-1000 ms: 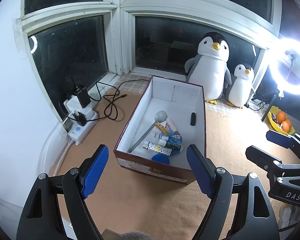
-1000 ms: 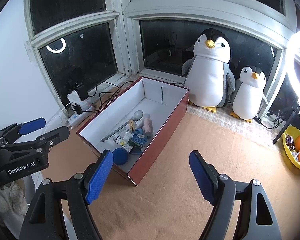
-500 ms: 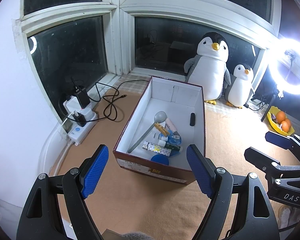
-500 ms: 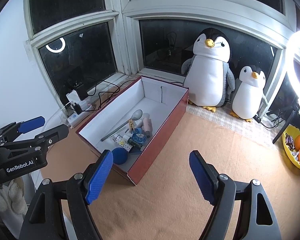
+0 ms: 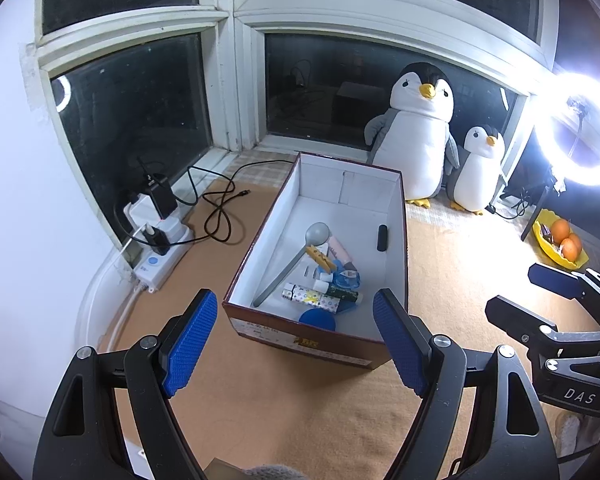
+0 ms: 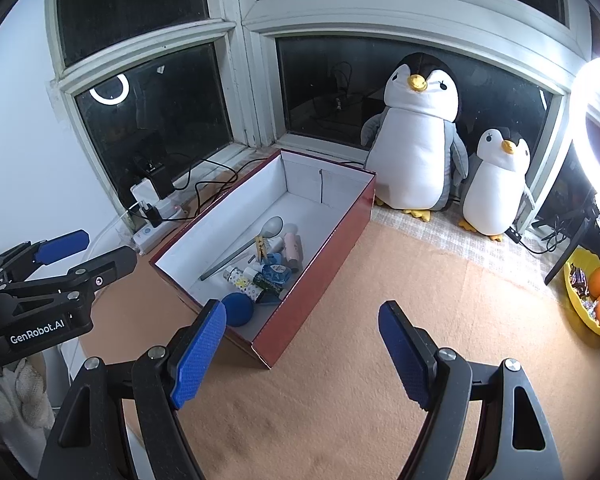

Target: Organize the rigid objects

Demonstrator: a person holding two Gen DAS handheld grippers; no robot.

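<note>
Grey spoon [image 5: 290,260] | in box [image 5: 400,264] | bowl toward window, handle toward camera

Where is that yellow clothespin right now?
In the left wrist view, the yellow clothespin lies inside the box, across the grey spoon.

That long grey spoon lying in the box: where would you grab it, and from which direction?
Grip the grey spoon mid-handle, coming down from above through the open top of the box. The handle is thin and straight, with bare floor on its left side. Its bowl end lies by the yellow clothespin and the other small things, so that end is probably too crowded for two fingers.
</note>
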